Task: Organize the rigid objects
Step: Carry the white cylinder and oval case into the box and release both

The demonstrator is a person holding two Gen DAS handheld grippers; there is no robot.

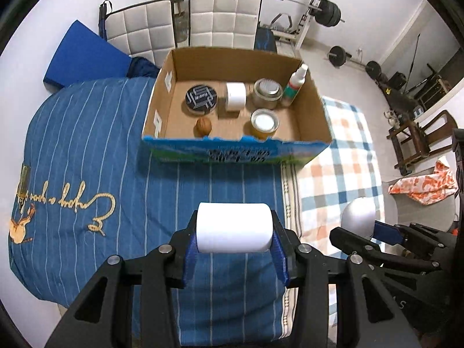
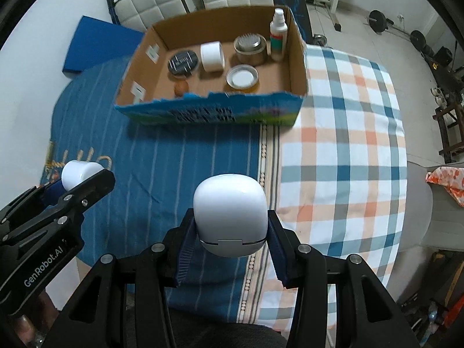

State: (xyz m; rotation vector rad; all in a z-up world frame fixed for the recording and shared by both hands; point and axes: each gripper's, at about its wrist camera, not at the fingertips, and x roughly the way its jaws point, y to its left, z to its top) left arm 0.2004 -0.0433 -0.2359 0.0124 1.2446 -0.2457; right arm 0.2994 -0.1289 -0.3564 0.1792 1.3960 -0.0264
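My left gripper (image 1: 235, 235) is shut on a white cylinder jar (image 1: 234, 227), held above the blue striped cloth; the jar also shows in the right wrist view (image 2: 79, 174). My right gripper (image 2: 230, 232) is shut on a white rounded case (image 2: 230, 220), which also shows in the left wrist view (image 1: 358, 216). Ahead stands an open cardboard box (image 1: 311, 107), also in the right wrist view (image 2: 295, 58). It holds a black patterned tin (image 1: 201, 97), a white jar (image 1: 235, 96), a metal-lidded jar (image 1: 266, 92), a spray bottle (image 1: 295, 84), a white-lidded amber jar (image 1: 263, 123) and a brown nut (image 1: 203, 126).
The box sits on a blue striped cloth (image 1: 87, 145) beside a checked cloth (image 2: 348, 145). White padded chairs (image 1: 223, 17) and a blue board (image 1: 84, 55) stand behind. Barbells and weights (image 1: 330, 11) lie on the floor to the right, with wooden furniture (image 1: 414, 139).
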